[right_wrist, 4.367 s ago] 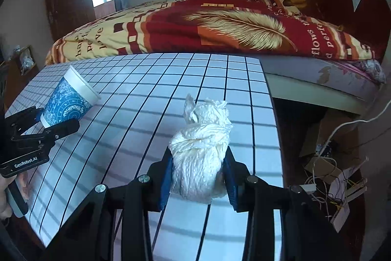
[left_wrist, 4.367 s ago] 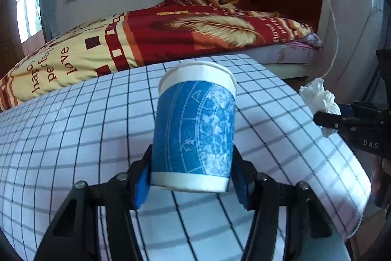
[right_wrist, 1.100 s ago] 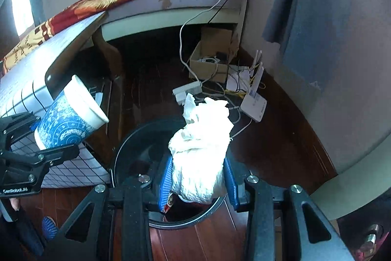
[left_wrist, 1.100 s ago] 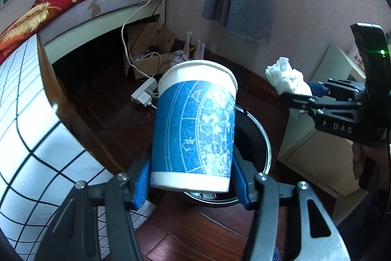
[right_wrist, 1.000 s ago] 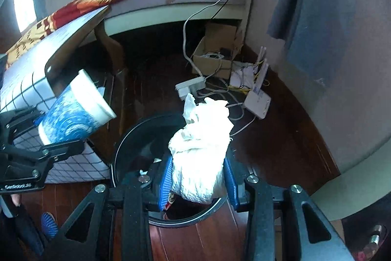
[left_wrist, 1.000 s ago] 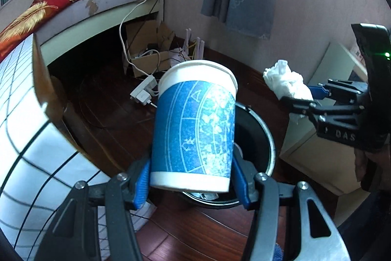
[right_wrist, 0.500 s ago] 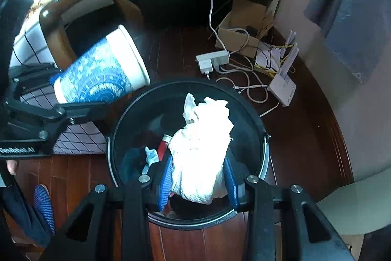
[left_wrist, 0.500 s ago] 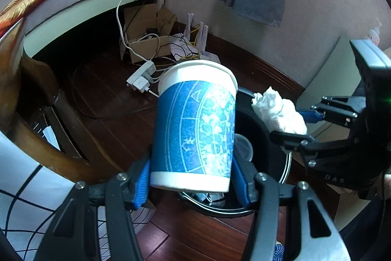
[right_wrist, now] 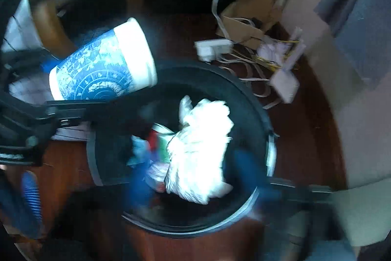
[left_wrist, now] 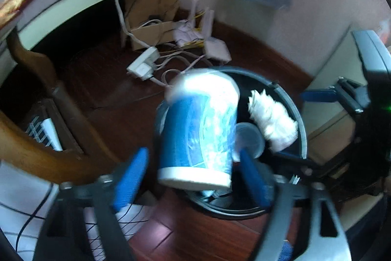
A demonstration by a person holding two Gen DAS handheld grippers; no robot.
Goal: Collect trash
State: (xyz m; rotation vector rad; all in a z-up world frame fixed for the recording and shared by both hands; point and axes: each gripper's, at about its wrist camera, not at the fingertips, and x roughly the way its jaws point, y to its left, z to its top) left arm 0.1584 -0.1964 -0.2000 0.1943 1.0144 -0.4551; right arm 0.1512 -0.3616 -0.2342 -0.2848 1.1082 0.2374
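1. I have both grippers over the black trash bin point(left_wrist: 301, 136), which stands on the dark wooden floor point(left_wrist: 102, 89), already with litter in it.
2. My left gripper point(left_wrist: 193, 177) has just been opening; its blue pads stand clear on either side of the blue paper cup point(left_wrist: 200, 131), which sits tilted between them at the bin's rim.
3. My right gripper point(right_wrist: 195, 177) has just been opening too, jaws spread wide; the white crumpled tissue point(right_wrist: 200, 151) lies loose between them over the bin's mouth, blurred.
4. A white power strip point(left_wrist: 144, 64) lies on the floor beyond the bin.
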